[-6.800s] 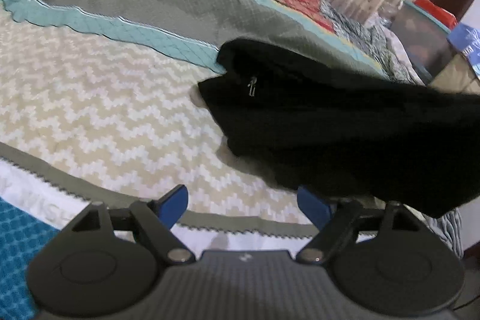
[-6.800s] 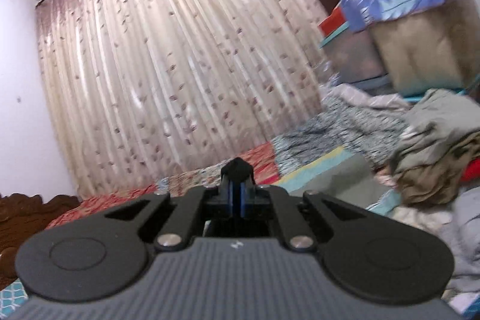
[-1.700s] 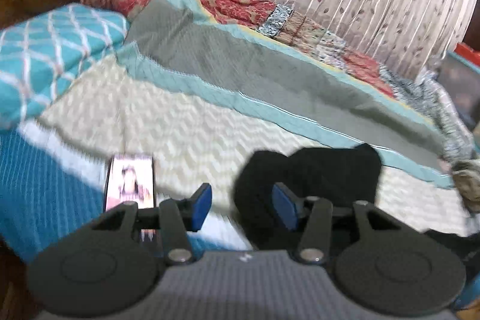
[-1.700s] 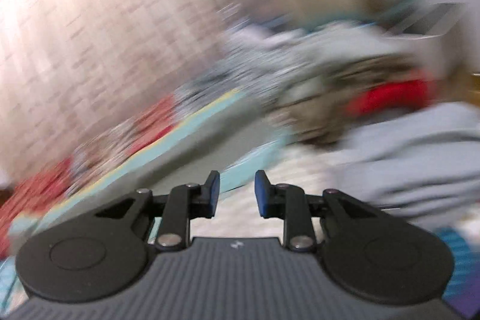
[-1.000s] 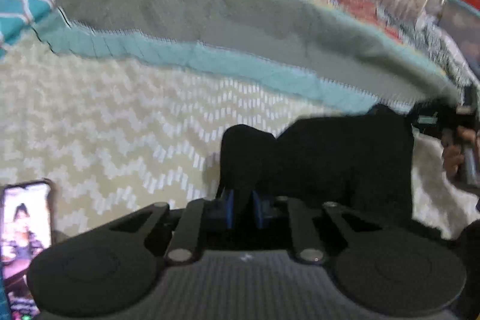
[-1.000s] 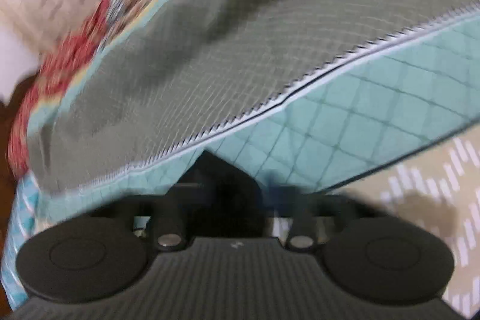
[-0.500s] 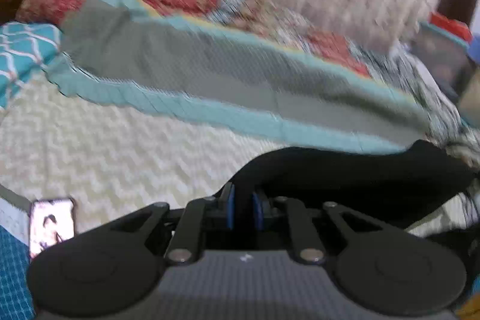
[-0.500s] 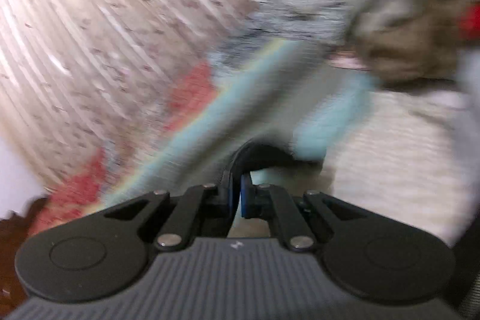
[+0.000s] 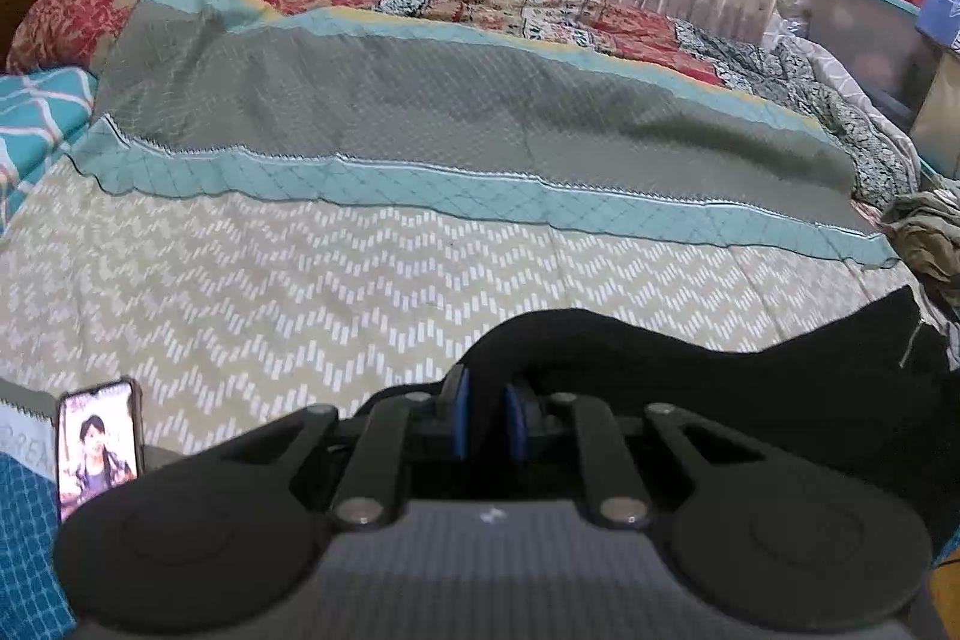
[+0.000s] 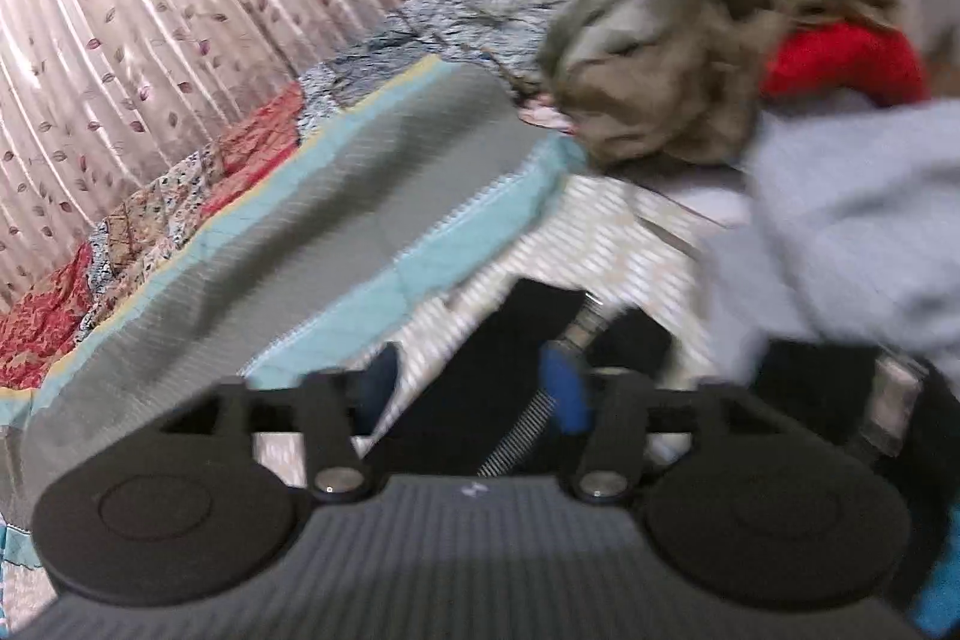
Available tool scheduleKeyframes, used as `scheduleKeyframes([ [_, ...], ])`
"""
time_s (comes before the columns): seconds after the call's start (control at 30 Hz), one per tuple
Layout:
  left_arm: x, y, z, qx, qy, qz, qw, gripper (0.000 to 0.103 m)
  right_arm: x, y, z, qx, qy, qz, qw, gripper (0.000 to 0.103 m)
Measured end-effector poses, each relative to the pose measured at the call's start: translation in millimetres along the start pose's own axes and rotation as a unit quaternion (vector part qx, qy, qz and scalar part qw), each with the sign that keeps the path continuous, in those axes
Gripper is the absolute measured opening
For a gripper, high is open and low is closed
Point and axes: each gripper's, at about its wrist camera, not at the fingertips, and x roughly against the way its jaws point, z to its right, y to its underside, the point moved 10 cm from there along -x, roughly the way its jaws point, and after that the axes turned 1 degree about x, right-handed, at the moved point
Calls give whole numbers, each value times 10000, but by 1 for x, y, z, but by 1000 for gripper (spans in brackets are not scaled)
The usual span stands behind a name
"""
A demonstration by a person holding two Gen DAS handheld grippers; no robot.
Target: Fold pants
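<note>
Black pants [image 9: 750,376] lie on near part of bed [image 9: 300,280], right of phone [image 9: 96,439] | left gripper [image 9: 485,421] clenched on their edge, probably to carry a fold | right gripper [image 10: 471,388] released above them.

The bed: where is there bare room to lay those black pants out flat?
The cream zigzag quilt is bare between the teal border band, the phone and the black pants. The right end is crowded with a pile of clothes, and a grey garment.
</note>
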Motion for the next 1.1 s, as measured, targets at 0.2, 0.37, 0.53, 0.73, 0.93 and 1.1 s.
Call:
scheduleKeyframes([
  [0.2, -6, -34, 5, -479, -268, 91, 9985, 12, -104, 25, 5, 378, 817, -1214, 9885, 58],
  [0.37, -21, -71, 2, -874, -602, 111, 9943, 12, -96, 2, -6, 778, 1242, -415, 9883, 4],
  [0.53, -95, -104, 9, -1075, -724, -1, 9916, 21, -84, -56, -17, 357, 968, 1083, 9888, 9],
  [0.73, -158, -73, -13, -836, -1163, -745, 9869, 36, -107, -29, -15, 460, 1200, 361, 9910, 43],
  [0.93, -115, -60, -76, 361, -1057, -691, 9913, 48, -58, 3, -38, 88, 249, 29, 9996, 43],
  [1.1, -120, -29, -96, 1073, -543, -1154, 9860, 48, -38, 48, -67, -82, -128, -275, 9995, 48],
])
